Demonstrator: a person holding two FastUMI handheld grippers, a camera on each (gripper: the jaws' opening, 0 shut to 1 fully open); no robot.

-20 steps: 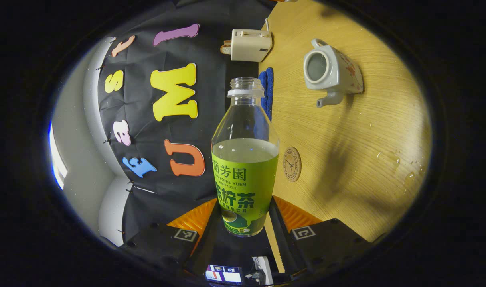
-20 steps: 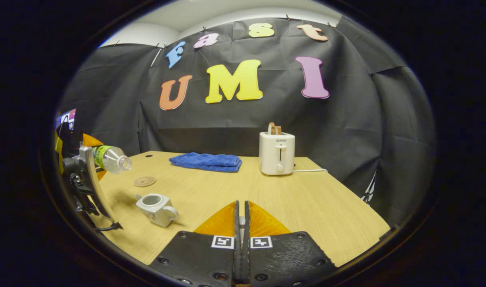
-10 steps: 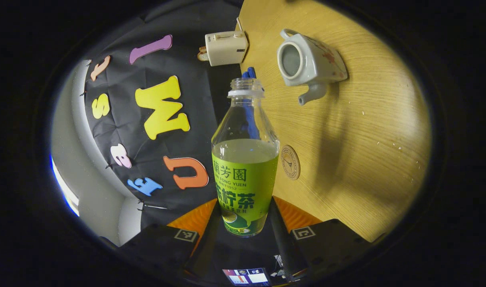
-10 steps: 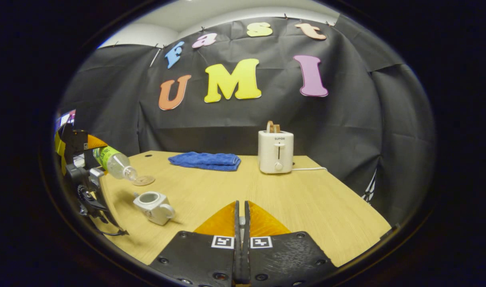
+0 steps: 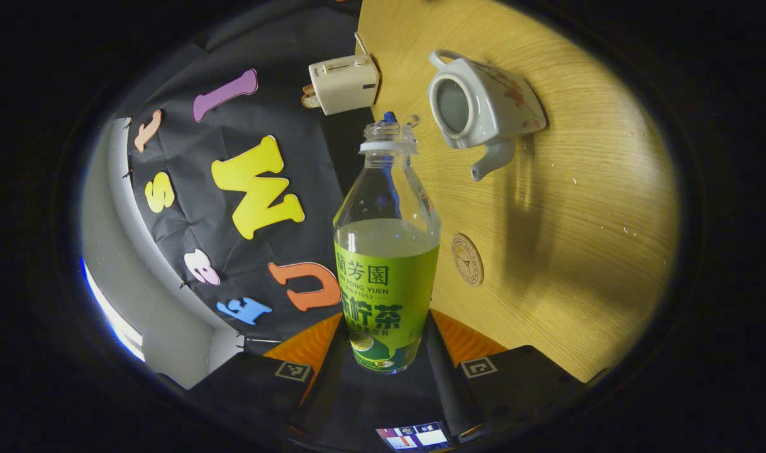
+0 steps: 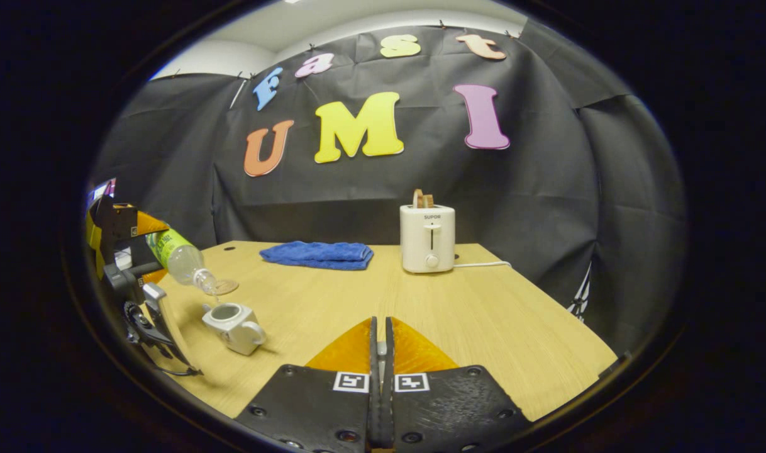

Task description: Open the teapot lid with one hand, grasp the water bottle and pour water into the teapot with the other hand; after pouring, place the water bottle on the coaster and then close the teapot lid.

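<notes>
Water bottle [image 5: 386, 251]: clear, uncapped plastic, about half full; I judge it light, thin-walled and easily dented, with weight that shifts as the water runs toward the neck. A firm hold low on the labelled body, as it has now, looks right.
Left gripper [image 5: 386, 352]: its two fingers are closed against the lower labelled part of the bottle, one on each side, with the bottle running forward between them.
Bottle tilt: in the right gripper view the water bottle [image 6: 178, 261] slopes mouth-down, its mouth just above the teapot opening; a thin stream seems to fall from it, though it is too small to be sure.
Teapot [image 5: 480, 107]: lid off, opening bare; it stands on the table [image 5: 578, 220] ahead of the bottle mouth and just to its right. Glazed ceramic, so probably heavy, hard and breakable.
Coaster [image 5: 467, 260]: flat on the table, just right of the bottle's shoulder, nearer the left gripper than the teapot.
Right gripper [image 6: 379, 352]: fingers nearly together around something small and pale, too hidden to identify; the teapot [image 6: 232, 318] sits well off to its left.
</notes>
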